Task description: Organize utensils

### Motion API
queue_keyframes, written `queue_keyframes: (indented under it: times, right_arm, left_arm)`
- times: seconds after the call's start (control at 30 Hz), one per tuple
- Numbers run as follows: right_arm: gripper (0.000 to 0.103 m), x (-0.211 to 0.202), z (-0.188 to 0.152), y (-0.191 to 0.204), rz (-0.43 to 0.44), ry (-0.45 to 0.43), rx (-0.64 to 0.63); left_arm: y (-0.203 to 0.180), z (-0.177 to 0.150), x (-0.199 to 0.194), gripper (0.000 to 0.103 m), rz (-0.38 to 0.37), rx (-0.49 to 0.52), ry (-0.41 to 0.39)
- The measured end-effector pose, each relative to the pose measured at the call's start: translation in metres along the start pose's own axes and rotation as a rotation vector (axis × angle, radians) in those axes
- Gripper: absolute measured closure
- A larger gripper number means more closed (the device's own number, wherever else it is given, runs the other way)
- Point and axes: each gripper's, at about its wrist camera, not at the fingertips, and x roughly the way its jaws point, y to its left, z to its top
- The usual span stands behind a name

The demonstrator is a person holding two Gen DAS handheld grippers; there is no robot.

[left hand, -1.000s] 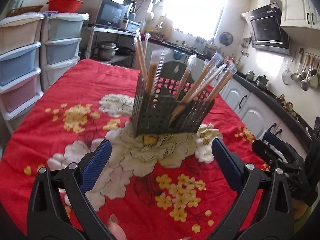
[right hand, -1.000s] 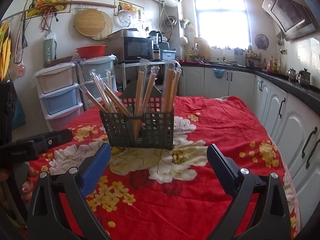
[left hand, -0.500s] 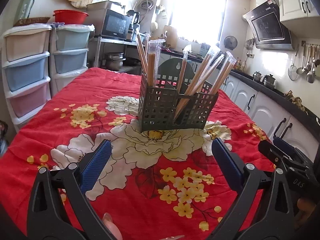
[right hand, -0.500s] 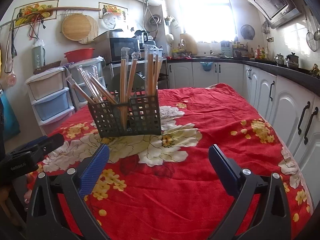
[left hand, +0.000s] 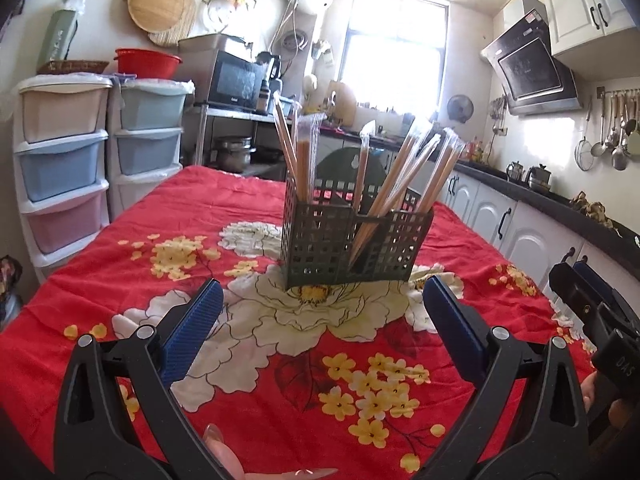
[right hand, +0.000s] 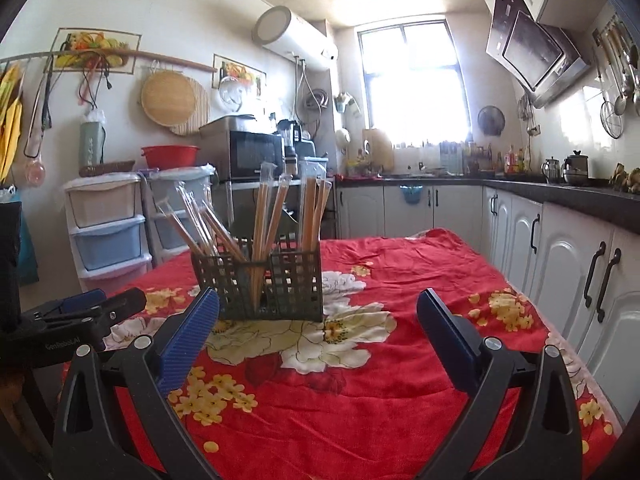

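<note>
Both grippers, left (left hand: 322,320) and right (right hand: 318,330), spread, empty, near caddy (left hand: 354,242); chopsticks (left hand: 400,176) loaded. Looks finished; next: verify.

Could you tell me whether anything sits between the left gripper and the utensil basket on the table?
Nothing visible does: only bare floral tablecloth lies between the open left gripper and the black mesh basket of wrapped chopsticks.

both grippers farther from holder (left hand: 352,240)
</note>
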Motion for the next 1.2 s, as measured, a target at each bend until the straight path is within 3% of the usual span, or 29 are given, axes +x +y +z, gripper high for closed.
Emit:
queue_keyframes:
  times: [0.4,1.2]
  right_arm:
    - [0.006,-0.0027,-0.0044,0.0,-0.006,-0.017,0.01]
    - [0.006,-0.0027,-0.0053,-0.0016,-0.012,-0.019,0.014]
  left_arm:
    - [-0.004,-0.0013,-0.0047,0.011,0.003,0.021,-0.042]
    - [-0.0026,-0.0017,-0.0051,0.011,0.005,0.017,-0.047]
